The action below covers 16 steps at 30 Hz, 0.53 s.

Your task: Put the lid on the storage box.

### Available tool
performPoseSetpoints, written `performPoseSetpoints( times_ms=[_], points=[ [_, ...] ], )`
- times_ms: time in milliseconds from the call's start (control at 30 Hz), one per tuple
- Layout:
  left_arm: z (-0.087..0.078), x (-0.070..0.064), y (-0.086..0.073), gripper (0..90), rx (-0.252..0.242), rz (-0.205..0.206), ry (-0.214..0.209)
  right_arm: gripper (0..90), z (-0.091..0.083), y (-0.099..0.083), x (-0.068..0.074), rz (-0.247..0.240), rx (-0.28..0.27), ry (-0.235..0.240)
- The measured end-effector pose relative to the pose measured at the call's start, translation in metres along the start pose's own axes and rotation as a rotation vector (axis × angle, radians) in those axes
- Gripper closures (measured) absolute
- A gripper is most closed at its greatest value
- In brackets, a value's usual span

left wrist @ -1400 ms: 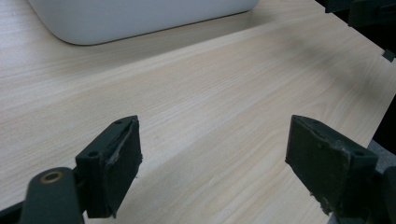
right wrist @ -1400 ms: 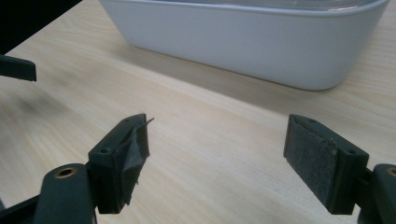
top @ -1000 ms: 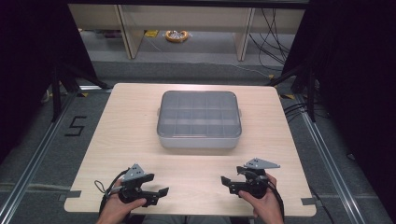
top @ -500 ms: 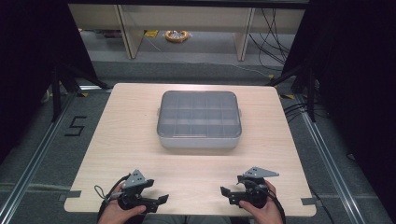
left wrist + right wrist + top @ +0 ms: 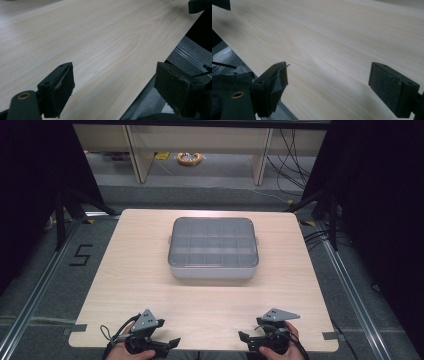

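The box (image 5: pixel 214 247) is sitting mid-table with its long axis running left to right, well beyond both grippers. The left gripper (image 5: pixel 167 344) and right gripper (image 5: pixel 246 339) are resting at the near edge, jaws spread and empty, about equally distant.

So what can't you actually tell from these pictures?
- Whether the grey compartment box holds anything: in the high view its cloudy lid hides the inside.
- The person's hands: the bottom edge of the high view cuts them off behind the left gripper and right gripper.
- The yellow thing on the floor beyond the table: too small to name.
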State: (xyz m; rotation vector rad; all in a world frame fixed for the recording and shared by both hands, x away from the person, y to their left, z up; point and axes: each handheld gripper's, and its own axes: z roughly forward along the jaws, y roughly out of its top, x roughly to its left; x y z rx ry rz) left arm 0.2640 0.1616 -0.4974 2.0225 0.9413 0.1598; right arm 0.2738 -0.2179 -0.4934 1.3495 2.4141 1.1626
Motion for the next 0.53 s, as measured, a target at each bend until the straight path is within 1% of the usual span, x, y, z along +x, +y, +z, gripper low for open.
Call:
performPoseSetpoints(
  times_ms=[67,100,133,167,200,233,267,300,333,367,400,433,467,500,533],
  points=[
    [-0.0005,0.0009,-0.0005,15.8,0.011,0.005,0.006,16.9,-0.0002,-0.0019,0.0004,-0.009,0.006,0.001],
    [-0.0009,0.0016,-0.0006,15.8,0.019,0.008,0.006,16.9,-0.0008,-0.0028,0.0000,-0.026,0.006,0.000],
    [-0.0012,0.0024,-0.0006,15.8,0.024,0.017,0.006,16.9,-0.0011,-0.0032,0.0009,-0.021,0.010,-0.004],
    [-0.0003,0.0015,-0.0009,15.8,0.013,0.001,0.007,17.0,-0.0025,-0.0037,0.0015,-0.033,0.014,-0.017],
    [0.0000,0.0026,-0.0011,15.8,0.025,-0.007,0.017,17.0,-0.0030,-0.0039,0.0017,-0.033,0.016,-0.011],
    [-0.0007,0.0027,-0.0008,15.8,0.025,-0.001,0.013,16.9,-0.0042,-0.0044,0.0020,-0.029,0.017,-0.018],
    [0.0000,0.0027,-0.0010,15.8,0.016,-0.011,0.006,16.9,-0.0042,-0.0048,0.0009,-0.042,0.007,-0.023],
    [0.0002,0.0032,-0.0010,15.8,0.014,-0.015,0.003,17.0,-0.0039,-0.0052,0.0004,-0.035,0.003,-0.007],
    [-0.0003,0.0045,-0.0009,15.8,0.024,-0.007,0.008,17.0,-0.0046,-0.0057,-0.0002,-0.034,0.008,-0.016],
    [-0.0001,0.0041,-0.0011,15.8,0.023,-0.014,0.006,17.0,-0.0055,-0.0063,-0.0007,-0.043,0.003,-0.036],
    [-0.0001,0.0044,-0.0011,15.8,0.026,-0.011,0.008,18.1,-0.0050,-0.0065,-0.0016,-0.046,-0.004,-0.028],
    [-0.0005,0.0058,-0.0012,15.8,0.041,0.004,0.014,20.5,-0.0052,-0.0068,-0.0012,-0.045,-0.006,-0.035],
    [-0.0004,0.0050,-0.0012,15.8,0.045,-0.006,0.014,21.2,-0.0040,-0.0075,-0.0016,-0.060,-0.016,-0.043],
    [-0.0007,0.0058,-0.0009,15.8,0.051,0.012,0.009,20.3,-0.0044,-0.0076,-0.0013,-0.062,-0.006,-0.051],
    [-0.0007,0.0058,-0.0009,15.8,0.051,0.012,0.009,20.3,-0.0044,-0.0076,-0.0013,-0.062,-0.006,-0.051]
  ],
)
